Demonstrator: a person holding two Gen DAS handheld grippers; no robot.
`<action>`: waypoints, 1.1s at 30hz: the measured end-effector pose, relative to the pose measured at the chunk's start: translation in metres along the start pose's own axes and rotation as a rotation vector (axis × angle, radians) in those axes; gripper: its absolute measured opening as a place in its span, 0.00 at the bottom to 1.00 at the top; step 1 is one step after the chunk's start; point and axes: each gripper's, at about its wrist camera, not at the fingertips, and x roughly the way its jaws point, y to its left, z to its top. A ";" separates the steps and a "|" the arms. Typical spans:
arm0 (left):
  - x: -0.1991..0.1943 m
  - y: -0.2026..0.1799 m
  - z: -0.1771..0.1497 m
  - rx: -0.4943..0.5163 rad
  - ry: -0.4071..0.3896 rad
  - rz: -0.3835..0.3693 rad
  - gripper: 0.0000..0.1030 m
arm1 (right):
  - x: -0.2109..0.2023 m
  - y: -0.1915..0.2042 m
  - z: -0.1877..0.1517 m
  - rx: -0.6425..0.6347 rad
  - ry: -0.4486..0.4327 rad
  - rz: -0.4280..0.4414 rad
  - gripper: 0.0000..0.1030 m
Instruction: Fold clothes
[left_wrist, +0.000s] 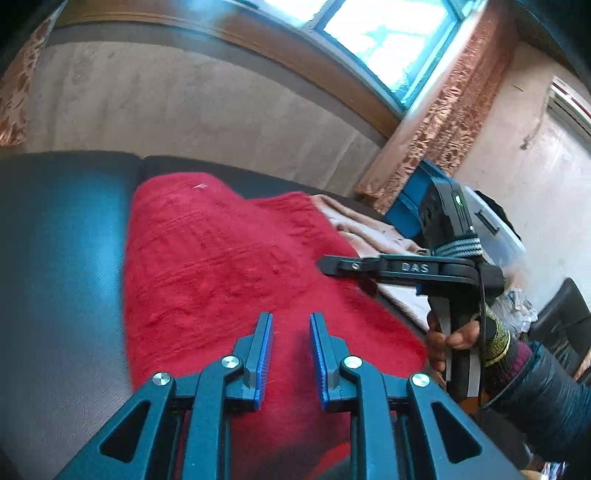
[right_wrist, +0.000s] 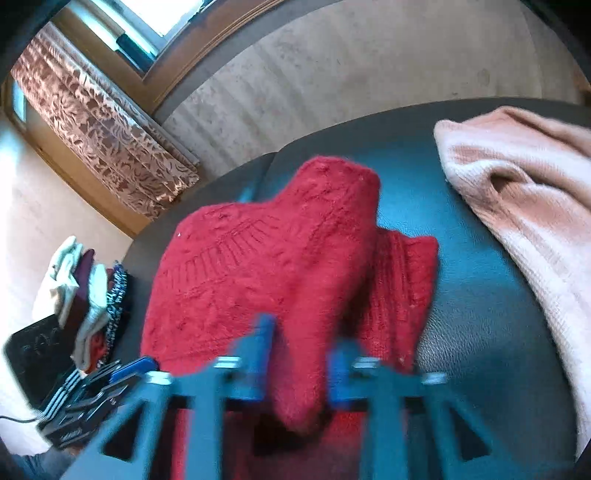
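A fuzzy red knitted sweater (left_wrist: 221, 258) lies on a dark leather couch seat (left_wrist: 66, 240). My left gripper (left_wrist: 291, 317) sits low over its near edge, blue pads narrowly apart with red fabric between them. In the right wrist view a raised fold of the red sweater (right_wrist: 266, 251) runs between the blurred fingers of my right gripper (right_wrist: 301, 328), which is shut on it. My left gripper (right_wrist: 136, 369) meets the sweater's lower left corner there. Seen from the left wrist, my right gripper (left_wrist: 325, 266) is side-on at the sweater's right edge, held by a hand (left_wrist: 454, 336).
A pale pink knit garment (right_wrist: 517, 206) lies on the seat (right_wrist: 480, 295) to the right of the red one. A pile of mixed clothes (right_wrist: 88, 295) sits at the couch's left end. A clear plastic box (left_wrist: 495, 229) stands behind the right gripper. The beige backrest rises beyond.
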 end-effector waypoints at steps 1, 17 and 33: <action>0.000 -0.004 0.001 0.015 -0.005 -0.011 0.19 | -0.004 0.010 0.002 -0.036 -0.007 -0.033 0.12; 0.020 -0.024 0.013 0.065 0.055 -0.091 0.25 | -0.023 -0.026 -0.038 0.035 -0.066 -0.137 0.09; 0.095 -0.091 -0.020 0.237 0.253 -0.088 0.25 | -0.022 -0.020 -0.026 -0.048 -0.025 -0.062 0.19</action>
